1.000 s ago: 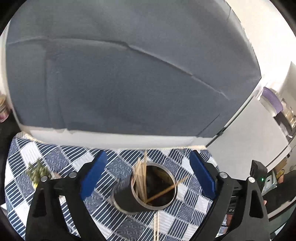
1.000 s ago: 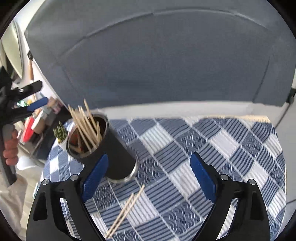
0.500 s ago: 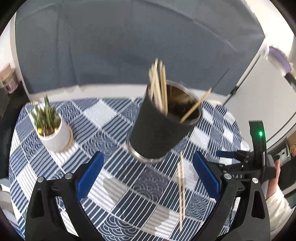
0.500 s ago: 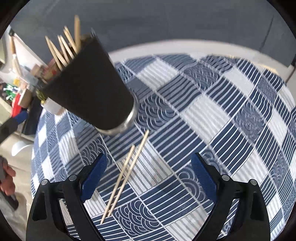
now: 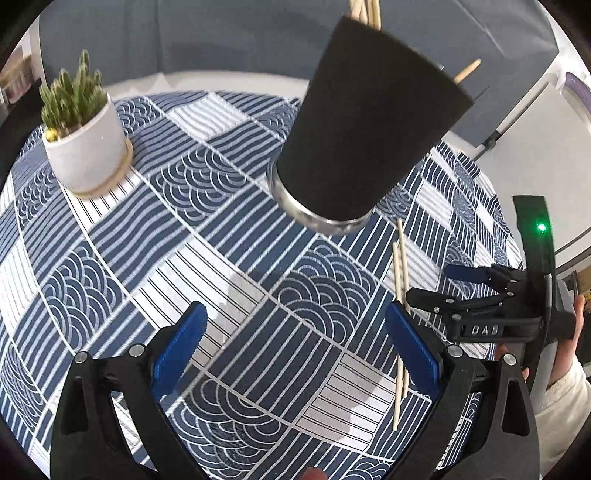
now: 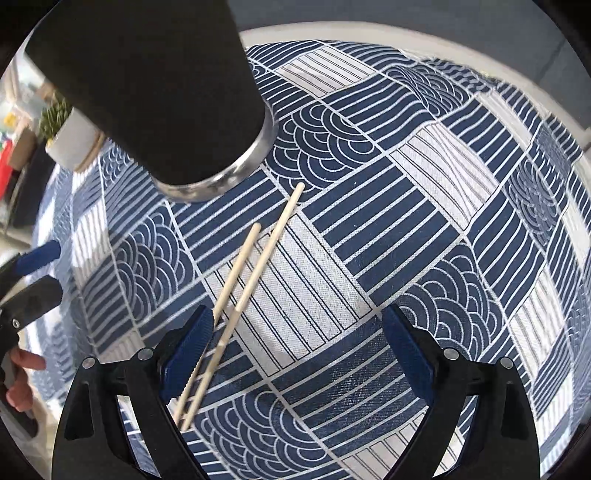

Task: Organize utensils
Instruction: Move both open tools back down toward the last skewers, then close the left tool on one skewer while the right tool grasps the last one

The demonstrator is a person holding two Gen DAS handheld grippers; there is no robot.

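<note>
A black holder cup (image 5: 369,133) with a metal base stands on the blue patterned tablecloth (image 5: 184,229), with several wooden chopsticks sticking out of its top. It also shows in the right wrist view (image 6: 155,85). Two loose chopsticks (image 6: 251,277) lie side by side on the cloth near the cup's base, also seen in the left wrist view (image 5: 400,288). My right gripper (image 6: 295,350) is open low over the cloth, its left finger beside the chopsticks' near ends. My left gripper (image 5: 295,343) is open and empty in front of the cup.
A small green plant in a white pot (image 5: 85,144) stands at the cloth's far left. A grey padded backrest (image 5: 221,33) rises behind the table. The right gripper's body (image 5: 491,310) shows at the right of the left wrist view.
Both grippers have dropped closer to the table. The cup and the loose chopsticks loom larger. The right gripper now sits low beside the two chopsticks.
</note>
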